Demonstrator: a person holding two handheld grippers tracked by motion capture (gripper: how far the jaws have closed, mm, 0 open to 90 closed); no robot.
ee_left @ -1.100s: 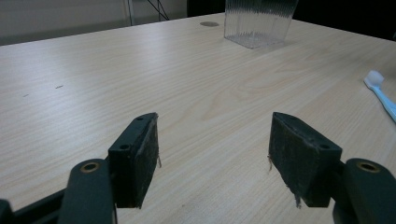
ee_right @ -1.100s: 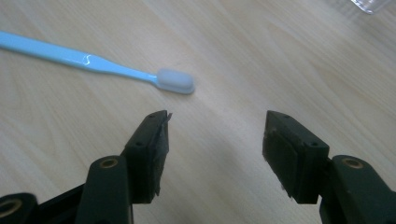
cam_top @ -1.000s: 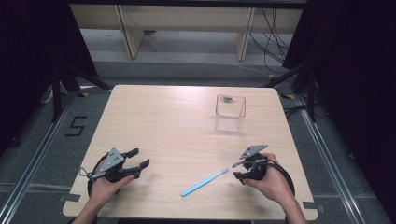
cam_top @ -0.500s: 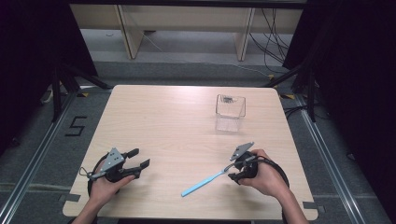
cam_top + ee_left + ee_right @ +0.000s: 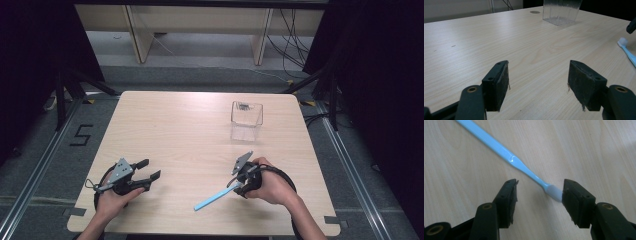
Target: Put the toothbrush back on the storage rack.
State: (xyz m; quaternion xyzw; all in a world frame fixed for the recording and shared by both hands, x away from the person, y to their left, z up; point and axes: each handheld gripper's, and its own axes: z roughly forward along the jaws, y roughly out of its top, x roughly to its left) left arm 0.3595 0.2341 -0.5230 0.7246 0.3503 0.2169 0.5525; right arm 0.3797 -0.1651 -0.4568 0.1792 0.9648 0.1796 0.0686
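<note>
Right gripper [image 5: 239, 182] slid left over toothbrush [image 5: 214, 198] (fingers released, closing), left gripper [image 5: 150, 170] released, floor "5" [image 5: 82, 135].

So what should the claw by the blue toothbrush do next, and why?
Probably shift the right claw sideways so the toothbrush neck sits midway between its jaws, then close. The jaws, just closing slightly, stand open, and the white head lies against one jaw, not centred.

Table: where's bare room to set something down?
The table is bare left of the clear box, back to the far edge, and between both grippers. Crowded only at the right gripper, over the toothbrush.
</note>
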